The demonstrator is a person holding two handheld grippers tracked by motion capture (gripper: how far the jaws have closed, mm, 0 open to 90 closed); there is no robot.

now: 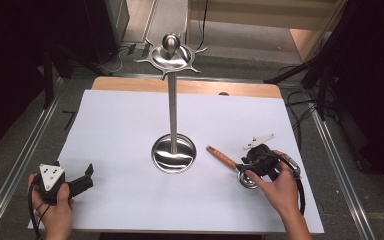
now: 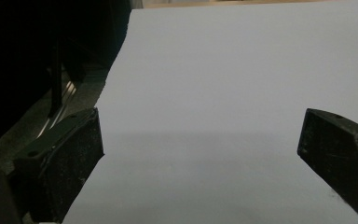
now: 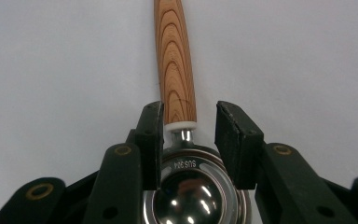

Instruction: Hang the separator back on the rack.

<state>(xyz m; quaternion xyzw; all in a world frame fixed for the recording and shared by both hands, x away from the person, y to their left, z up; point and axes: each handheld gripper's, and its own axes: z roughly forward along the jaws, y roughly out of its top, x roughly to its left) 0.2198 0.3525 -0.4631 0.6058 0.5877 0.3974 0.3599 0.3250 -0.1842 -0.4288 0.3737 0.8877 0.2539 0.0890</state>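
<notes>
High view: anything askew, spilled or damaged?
Nothing stands out. The steel stand is upright on the white sheet, the wooden-handled scoop lies flat between the right tongs, and the left tongs are open.

Steel ladle (image 3: 189, 186), wooden handle, flat on table right of stand (image 1: 173, 107).

Both grippers are black, with brass-coloured rivets along the right gripper (image 3: 189, 140) linkage. The left gripper (image 1: 82, 181) carries a grey three-cornered plate with dark dots. Black cables trail from each.
</notes>
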